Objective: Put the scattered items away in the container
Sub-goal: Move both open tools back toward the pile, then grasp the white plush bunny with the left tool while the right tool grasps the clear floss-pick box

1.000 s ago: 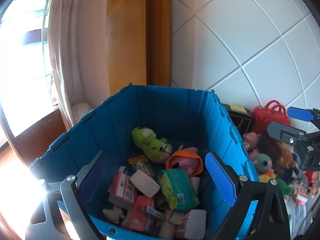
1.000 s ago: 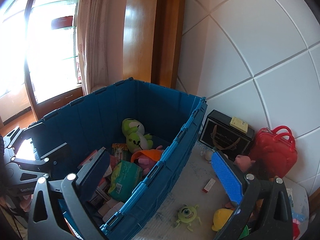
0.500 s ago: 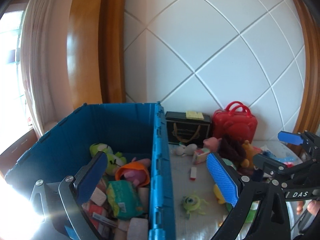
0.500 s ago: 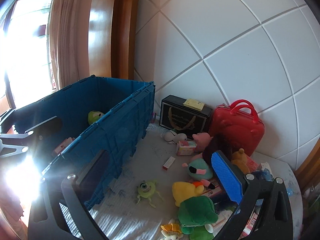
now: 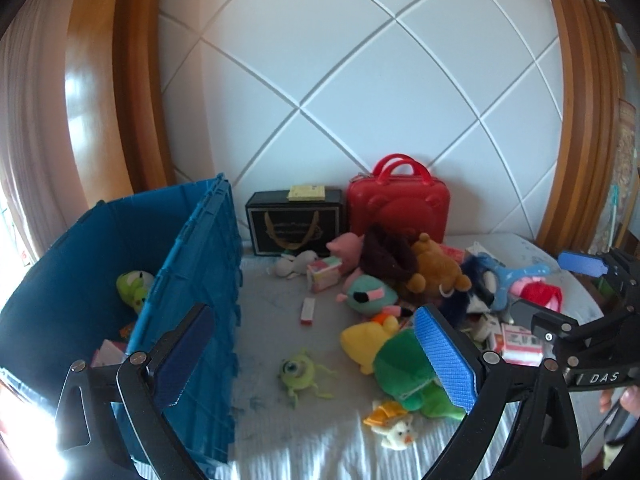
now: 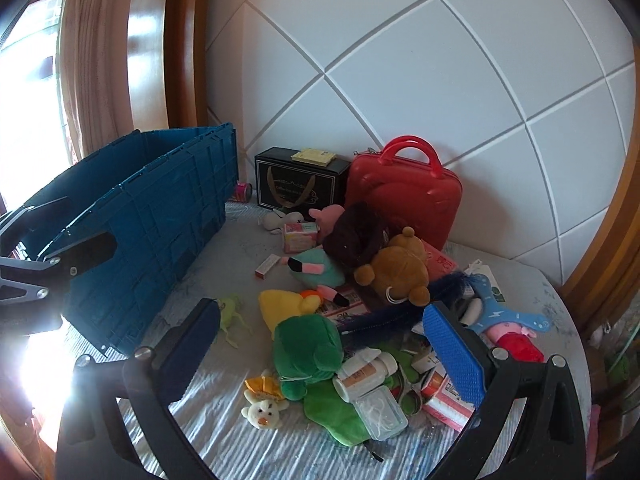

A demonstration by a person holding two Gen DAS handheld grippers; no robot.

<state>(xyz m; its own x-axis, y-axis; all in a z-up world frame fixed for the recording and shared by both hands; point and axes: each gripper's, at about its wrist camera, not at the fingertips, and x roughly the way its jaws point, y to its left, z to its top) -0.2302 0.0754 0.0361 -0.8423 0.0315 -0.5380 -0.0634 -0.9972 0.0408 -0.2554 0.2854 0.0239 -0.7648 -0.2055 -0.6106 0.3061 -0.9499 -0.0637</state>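
The blue crate (image 5: 192, 264) stands at the left with a green plush (image 5: 134, 282) and boxes inside; it also shows in the right wrist view (image 6: 160, 216). Scattered toys lie on the white surface: a green one-eyed monster (image 5: 298, 370), a yellow duck (image 5: 366, 338), a green frog plush (image 6: 310, 350), a brown bear (image 6: 394, 270), a small red-and-white box (image 5: 308, 311). My left gripper (image 5: 316, 354) is open and empty above the monster. My right gripper (image 6: 324, 344) is open and empty above the frog plush and a pill bottle (image 6: 366, 370).
A black gift box (image 5: 294, 222) and a red case (image 5: 398, 208) stand against the white padded wall. A wooden frame rises at both sides. A Peppa doll (image 6: 510, 338) and small cartons (image 6: 444, 396) lie at the right. The right gripper shows in the left wrist view (image 5: 560, 292).
Both grippers have swung right, away from over the crate, and now face the toy pile on the surface. Both stay open and empty.
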